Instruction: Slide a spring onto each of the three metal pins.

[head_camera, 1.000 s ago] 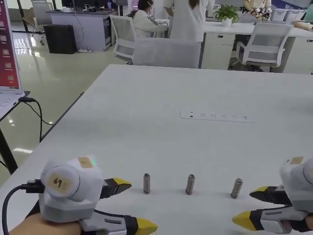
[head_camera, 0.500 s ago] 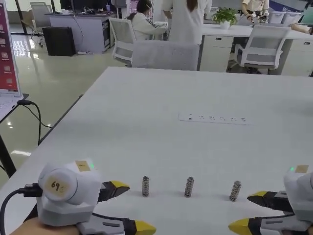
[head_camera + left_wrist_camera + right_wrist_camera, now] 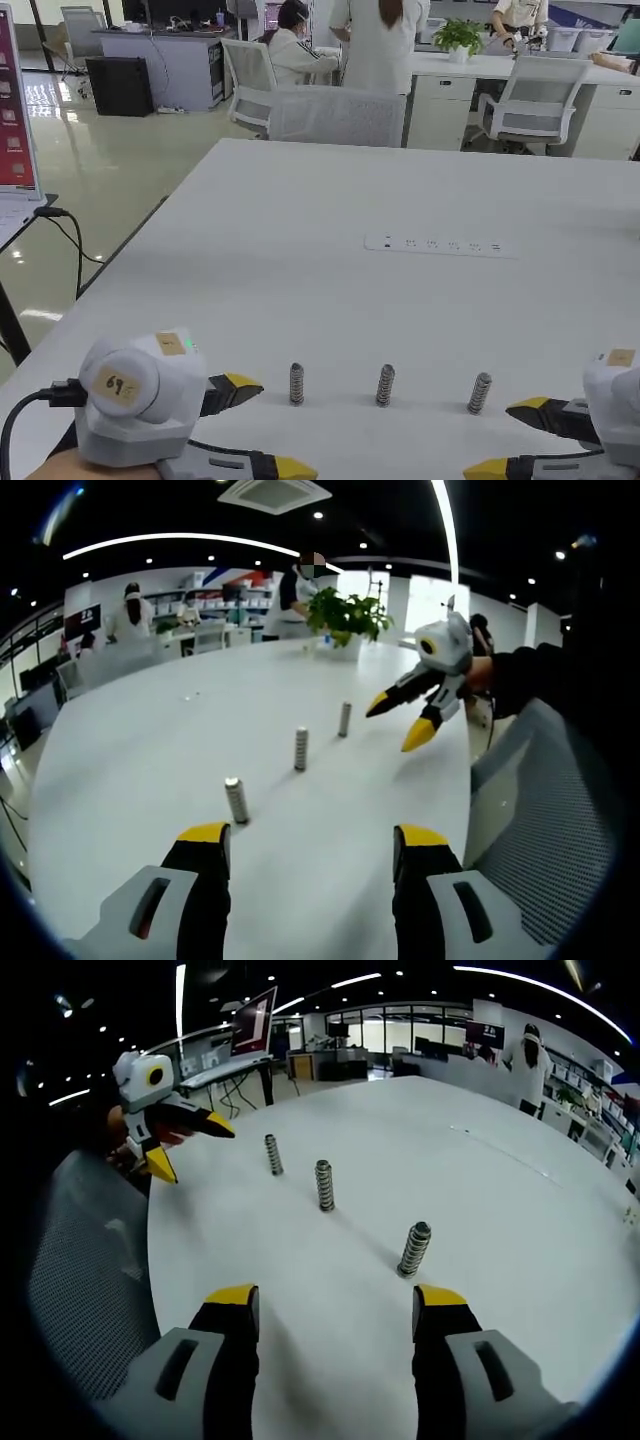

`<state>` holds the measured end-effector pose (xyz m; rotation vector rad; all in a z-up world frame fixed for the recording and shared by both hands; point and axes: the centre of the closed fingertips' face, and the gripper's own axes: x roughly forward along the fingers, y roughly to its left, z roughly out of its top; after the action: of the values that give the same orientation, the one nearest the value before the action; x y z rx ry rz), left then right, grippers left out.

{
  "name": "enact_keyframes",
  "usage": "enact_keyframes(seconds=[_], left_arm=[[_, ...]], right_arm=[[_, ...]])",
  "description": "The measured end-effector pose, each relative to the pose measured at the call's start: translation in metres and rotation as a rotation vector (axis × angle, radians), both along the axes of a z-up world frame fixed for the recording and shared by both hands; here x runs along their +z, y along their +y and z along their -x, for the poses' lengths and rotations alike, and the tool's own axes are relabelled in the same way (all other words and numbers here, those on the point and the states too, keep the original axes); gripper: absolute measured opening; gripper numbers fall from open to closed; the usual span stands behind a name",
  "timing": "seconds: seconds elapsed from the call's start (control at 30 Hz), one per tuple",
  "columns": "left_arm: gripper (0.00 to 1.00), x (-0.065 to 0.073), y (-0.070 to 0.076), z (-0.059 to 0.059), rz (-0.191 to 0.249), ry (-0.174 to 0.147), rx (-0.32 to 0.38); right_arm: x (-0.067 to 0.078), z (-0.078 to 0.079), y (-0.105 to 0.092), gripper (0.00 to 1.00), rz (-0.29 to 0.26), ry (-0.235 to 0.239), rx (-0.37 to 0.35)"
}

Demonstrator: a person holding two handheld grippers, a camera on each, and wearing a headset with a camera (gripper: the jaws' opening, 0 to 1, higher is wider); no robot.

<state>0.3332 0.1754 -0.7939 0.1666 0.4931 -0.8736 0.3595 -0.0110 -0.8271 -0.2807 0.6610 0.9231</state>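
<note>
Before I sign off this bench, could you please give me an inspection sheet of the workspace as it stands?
Surface: white table, smooth and level.
Job's things: three springs stand upright in a row near the front edge, each apparently on a pin; the coils hide the pins.
Clutter: a power strip set into the table farther back.
Grippers: left gripper and right gripper are both open and empty, one at each end of the row, touching no spring.
Cables: a black cable plugs into the left gripper's body; a second cable hangs beside the table at the left.
Surroundings: office chairs, a potted plant, people at desks behind.
</note>
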Motion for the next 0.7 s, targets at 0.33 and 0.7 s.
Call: enact_keyframes(seconds=[0.33, 0.7], left_arm=[[0.62, -0.0011, -0.001, 0.0005, -0.008, 0.002, -0.002], [0.62, -0.0008, -0.0006, -0.0002, -0.011, -0.001, 0.0]], right_arm=[[0.0045, -0.002, -0.0002, 0.62, -0.007, -0.009, -0.003], [0.006, -0.0025, -0.002, 0.62, -0.008, -0.02, -0.008]])
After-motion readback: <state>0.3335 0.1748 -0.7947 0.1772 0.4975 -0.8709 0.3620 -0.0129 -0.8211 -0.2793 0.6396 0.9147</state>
